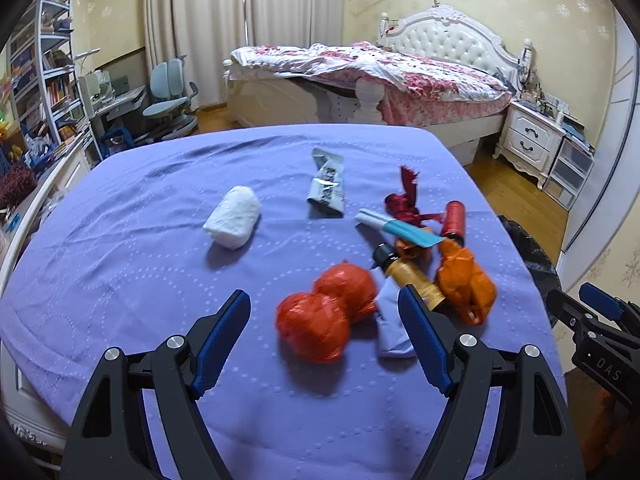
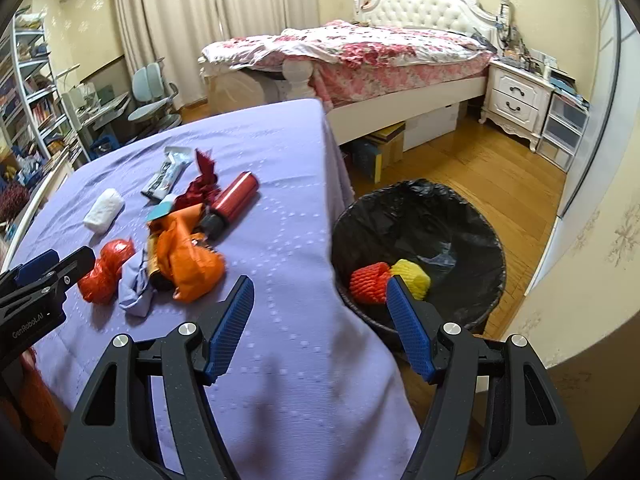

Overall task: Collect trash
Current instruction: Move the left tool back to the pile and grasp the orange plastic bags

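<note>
Trash lies scattered on the purple tablecloth (image 1: 120,280). In the left wrist view, the left gripper (image 1: 324,312) hovers with its jaws wide apart and nothing between them; a crumpled red plastic bag (image 1: 326,312) sits just ahead, framed by the two fingers, probably lined up as the next pick. Beyond and to the right of it lie an orange bag (image 1: 466,280), a brown bottle (image 1: 412,276) and a red canister (image 1: 454,222); a white wad (image 1: 234,222) and a grey wrapper (image 1: 328,188) rest farther ahead.

In the right wrist view, the right gripper (image 2: 320,320) is likewise spread and empty, poised over the table edge. Ahead to its right a black-lined bin (image 2: 420,220) stands on the floor, placed close for dropping, already holding a red foam net (image 2: 368,282) and a yellow one (image 2: 412,276).
</note>
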{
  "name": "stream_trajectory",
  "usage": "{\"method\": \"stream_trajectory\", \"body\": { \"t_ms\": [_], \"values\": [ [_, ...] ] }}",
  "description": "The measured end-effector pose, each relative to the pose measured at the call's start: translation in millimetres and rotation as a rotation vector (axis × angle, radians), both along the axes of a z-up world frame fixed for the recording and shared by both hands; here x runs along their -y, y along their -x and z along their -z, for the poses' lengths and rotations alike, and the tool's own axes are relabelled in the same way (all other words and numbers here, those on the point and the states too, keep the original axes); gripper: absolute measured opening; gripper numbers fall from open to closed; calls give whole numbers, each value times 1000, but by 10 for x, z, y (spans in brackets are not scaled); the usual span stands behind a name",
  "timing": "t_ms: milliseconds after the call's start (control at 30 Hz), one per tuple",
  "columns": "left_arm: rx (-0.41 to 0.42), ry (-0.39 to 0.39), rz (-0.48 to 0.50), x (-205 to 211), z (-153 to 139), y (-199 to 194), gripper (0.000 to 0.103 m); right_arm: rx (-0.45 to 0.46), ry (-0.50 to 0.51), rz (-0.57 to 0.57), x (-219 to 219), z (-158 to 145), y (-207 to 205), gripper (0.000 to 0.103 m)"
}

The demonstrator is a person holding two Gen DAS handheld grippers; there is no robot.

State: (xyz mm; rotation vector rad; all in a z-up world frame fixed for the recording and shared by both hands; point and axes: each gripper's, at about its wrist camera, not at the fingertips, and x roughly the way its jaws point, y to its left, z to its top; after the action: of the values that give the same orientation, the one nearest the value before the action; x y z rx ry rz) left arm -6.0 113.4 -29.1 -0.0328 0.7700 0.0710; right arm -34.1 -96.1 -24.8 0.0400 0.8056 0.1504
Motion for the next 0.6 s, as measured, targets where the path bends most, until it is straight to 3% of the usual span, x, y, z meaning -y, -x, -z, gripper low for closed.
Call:
{"method": "stream_trajectory", "body": {
  "t_ms": [433,600],
  "values": [
    [-52,31,26,-153,225,-80,76,-15,28,-41,-251,51,-33,67],
    [-82,60,53,-172,293,-143,59,-20,32,-53,-302,66,-56,67]
  ]
}}
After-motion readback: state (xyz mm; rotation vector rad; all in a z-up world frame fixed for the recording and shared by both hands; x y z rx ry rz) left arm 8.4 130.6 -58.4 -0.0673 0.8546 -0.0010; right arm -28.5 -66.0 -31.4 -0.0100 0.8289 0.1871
